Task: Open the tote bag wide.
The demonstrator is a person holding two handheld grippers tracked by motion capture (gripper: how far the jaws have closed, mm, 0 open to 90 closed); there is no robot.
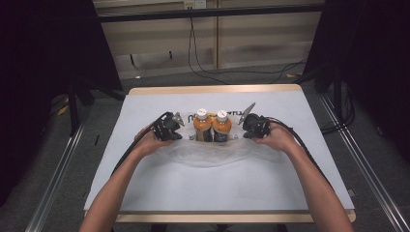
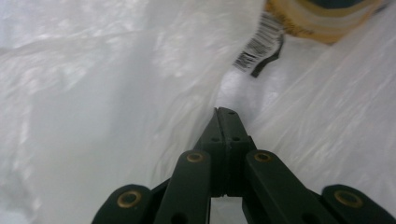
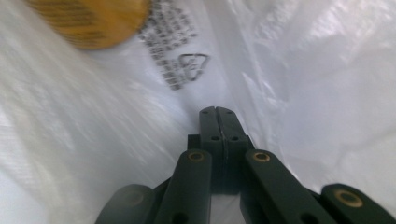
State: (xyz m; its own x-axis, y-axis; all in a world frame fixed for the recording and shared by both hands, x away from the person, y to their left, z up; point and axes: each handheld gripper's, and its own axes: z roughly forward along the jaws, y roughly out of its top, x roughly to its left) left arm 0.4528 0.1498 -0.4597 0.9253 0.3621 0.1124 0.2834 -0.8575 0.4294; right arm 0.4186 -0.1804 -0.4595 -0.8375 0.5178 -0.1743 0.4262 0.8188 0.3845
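Observation:
Two orange bottles with white caps, one (image 1: 202,126) beside the other (image 1: 222,127), stand upright mid-table in the mouth of a thin white plastic bag (image 1: 208,155). My left gripper (image 1: 185,134) is just left of them and my right gripper (image 1: 241,134) just right, each held by a hand. In the left gripper view the gripper (image 2: 227,112) has its jaws pressed together on a fold of the bag (image 2: 116,93), with a bottle's base (image 2: 322,18) ahead. In the right gripper view the gripper (image 3: 217,111) is likewise shut on bag film (image 3: 327,93), with a bottle (image 3: 88,21) at upper left.
The white tabletop (image 1: 270,183) has a wooden rim and open surface in front of and behind the bag. Black cables (image 1: 203,67) trail over the floor beyond the far edge. Dark frame posts (image 1: 72,106) and floor rails flank the table.

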